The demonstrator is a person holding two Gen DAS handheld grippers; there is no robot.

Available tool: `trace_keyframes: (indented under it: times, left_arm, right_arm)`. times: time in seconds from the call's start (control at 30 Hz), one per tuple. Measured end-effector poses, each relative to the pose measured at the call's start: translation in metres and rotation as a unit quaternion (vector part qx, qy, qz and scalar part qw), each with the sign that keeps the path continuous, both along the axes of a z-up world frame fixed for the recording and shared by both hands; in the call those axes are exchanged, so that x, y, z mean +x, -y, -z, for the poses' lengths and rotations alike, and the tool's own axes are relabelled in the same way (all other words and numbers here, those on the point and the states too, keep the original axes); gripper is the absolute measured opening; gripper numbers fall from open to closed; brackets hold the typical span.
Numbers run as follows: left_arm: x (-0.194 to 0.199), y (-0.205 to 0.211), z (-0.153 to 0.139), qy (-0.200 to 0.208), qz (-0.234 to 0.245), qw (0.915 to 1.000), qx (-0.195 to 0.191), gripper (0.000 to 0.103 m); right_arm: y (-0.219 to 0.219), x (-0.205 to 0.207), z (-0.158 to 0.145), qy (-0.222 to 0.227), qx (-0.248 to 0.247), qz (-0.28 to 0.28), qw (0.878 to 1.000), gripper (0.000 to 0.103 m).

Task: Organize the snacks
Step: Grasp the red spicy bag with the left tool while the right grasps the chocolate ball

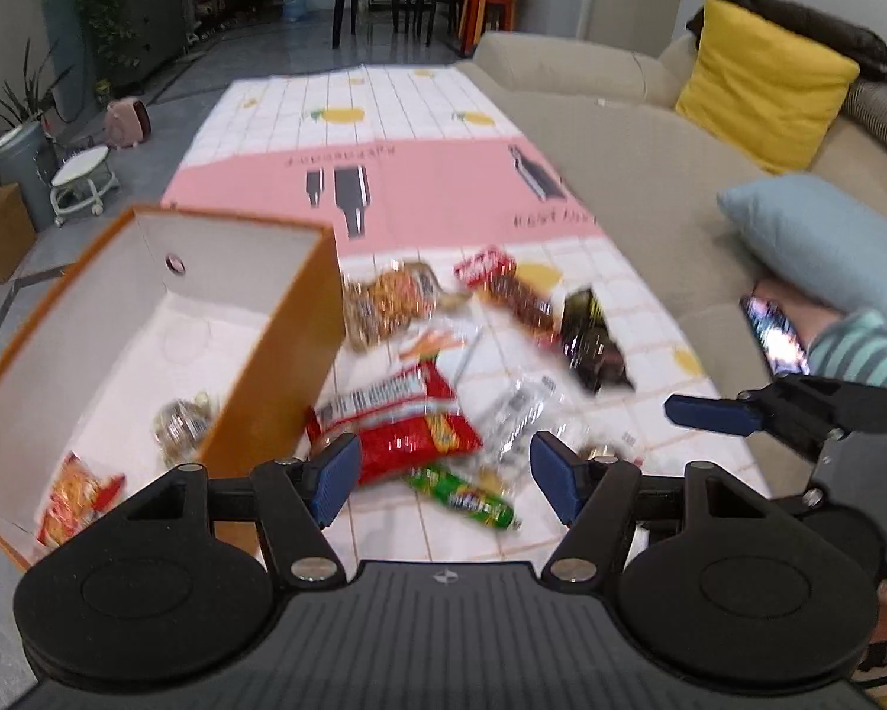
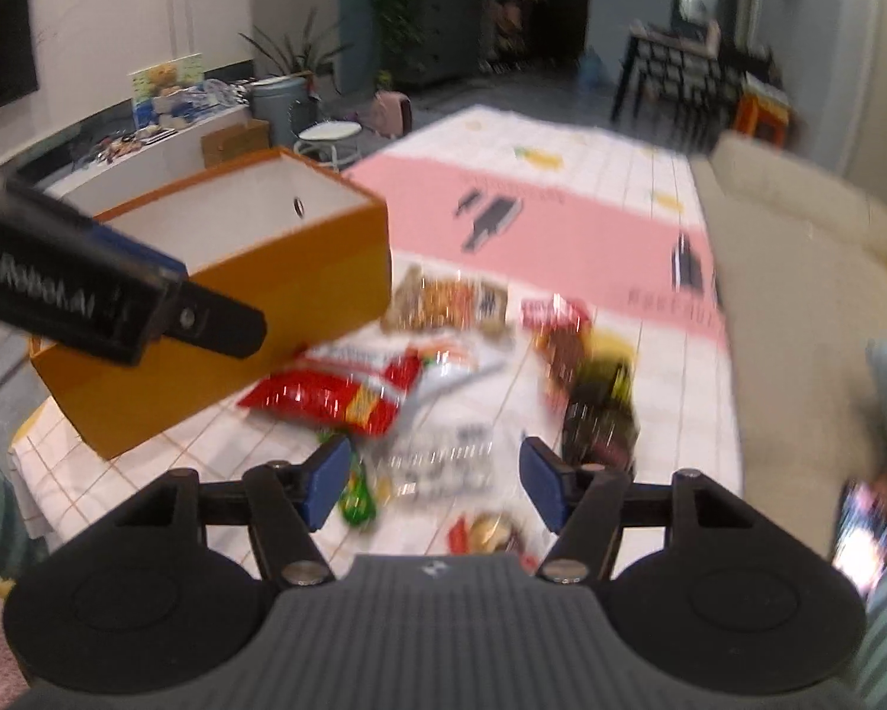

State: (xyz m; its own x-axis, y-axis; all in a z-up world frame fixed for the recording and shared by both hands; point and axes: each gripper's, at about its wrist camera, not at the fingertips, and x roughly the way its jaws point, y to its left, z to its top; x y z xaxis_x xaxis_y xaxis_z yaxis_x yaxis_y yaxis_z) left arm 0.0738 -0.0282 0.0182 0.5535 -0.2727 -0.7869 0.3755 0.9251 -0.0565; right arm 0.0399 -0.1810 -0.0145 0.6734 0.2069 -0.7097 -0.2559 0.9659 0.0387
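Note:
An orange box (image 1: 277, 355) with a white inside stands at the table's left; two snack packets (image 1: 186, 423) lie in it. It also shows in the right wrist view (image 2: 236, 307). Loose snacks lie beside it: a red bag (image 1: 407, 426), a green packet (image 1: 464, 497), a clear packet (image 1: 520, 408), a black packet (image 1: 591, 337) and a brown snack pack (image 1: 390, 302). My left gripper (image 1: 440, 476) is open and empty above the red bag and green packet. My right gripper (image 2: 434, 479) is open and empty above the clear packet (image 2: 437, 461); it shows in the left wrist view (image 1: 715, 414).
The table has a white and pink cloth (image 1: 419, 177). A beige sofa (image 1: 650, 165) with yellow (image 1: 763, 83) and blue (image 1: 816, 236) cushions runs along the right. A seated person holds a phone (image 1: 774, 331) there. A small stool (image 1: 82, 177) stands left.

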Motion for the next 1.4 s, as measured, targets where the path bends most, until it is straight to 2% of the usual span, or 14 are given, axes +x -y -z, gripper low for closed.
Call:
trace_keyframes:
  times: [0.17, 0.23, 0.33, 0.47, 0.67, 0.8, 0.9, 1.13, 1.2, 1.27, 1.3, 1.33, 1.4]
  left_arm:
    - [-0.001, -0.005, 0.031, -0.020, -0.001, 0.9996, 0.020, 0.077]
    - [0.001, -0.005, 0.038, -0.016, 0.004, 0.9994, 0.029, 0.077]
    - [0.002, 0.003, 0.045, 0.010, 0.031, 0.9974, 0.065, 0.077]
    - [0.010, 0.015, 0.063, 0.037, 0.074, 0.9886, 0.126, 0.077]
    - [0.020, 0.023, 0.089, 0.052, 0.104, 0.9748, 0.191, 0.077]
    - [0.023, 0.030, 0.104, 0.070, 0.124, 0.9597, 0.242, 0.077]
    - [0.024, 0.036, 0.114, 0.085, 0.141, 0.9447, 0.283, 0.077]
    - [0.022, 0.045, 0.135, 0.121, 0.182, 0.9122, 0.347, 0.076]
    - [0.022, 0.048, 0.137, 0.133, 0.187, 0.9063, 0.354, 0.076]
    - [0.023, 0.051, 0.139, 0.140, 0.191, 0.9033, 0.358, 0.076]
    - [0.024, 0.052, 0.139, 0.140, 0.192, 0.9036, 0.356, 0.072]
    - [0.025, 0.052, 0.139, 0.136, 0.194, 0.9051, 0.353, 0.061]
    - [0.025, 0.053, 0.137, 0.124, 0.197, 0.9116, 0.339, 0.048]
  right_arm:
    - [-0.001, 0.005, 0.025, -0.026, -0.002, 0.001, 1.000, 0.062]
    - [0.000, 0.006, 0.031, -0.033, 0.000, 0.002, 0.999, 0.062]
    - [0.002, 0.013, 0.040, -0.044, -0.003, 0.012, 0.999, 0.065]
    - [0.008, 0.024, 0.056, -0.062, -0.025, 0.016, 0.998, 0.067]
    - [0.010, 0.040, 0.075, -0.082, -0.052, 0.011, 0.995, 0.068]
    - [0.009, 0.046, 0.081, -0.091, -0.047, 0.009, 0.995, 0.067]
    - [0.007, 0.048, 0.082, -0.091, -0.053, 0.004, 0.994, 0.067]
    - [0.003, 0.052, 0.088, -0.106, -0.054, -0.002, 0.993, 0.066]
    - [0.004, 0.052, 0.091, -0.114, -0.052, -0.002, 0.992, 0.065]
    - [0.004, 0.051, 0.093, -0.118, -0.053, 0.000, 0.992, 0.058]
    - [0.004, 0.052, 0.094, -0.121, -0.055, 0.000, 0.991, 0.057]
    - [0.004, 0.052, 0.094, -0.120, -0.053, 0.000, 0.991, 0.055]
    - [0.005, 0.052, 0.094, -0.121, -0.051, 0.002, 0.991, 0.053]
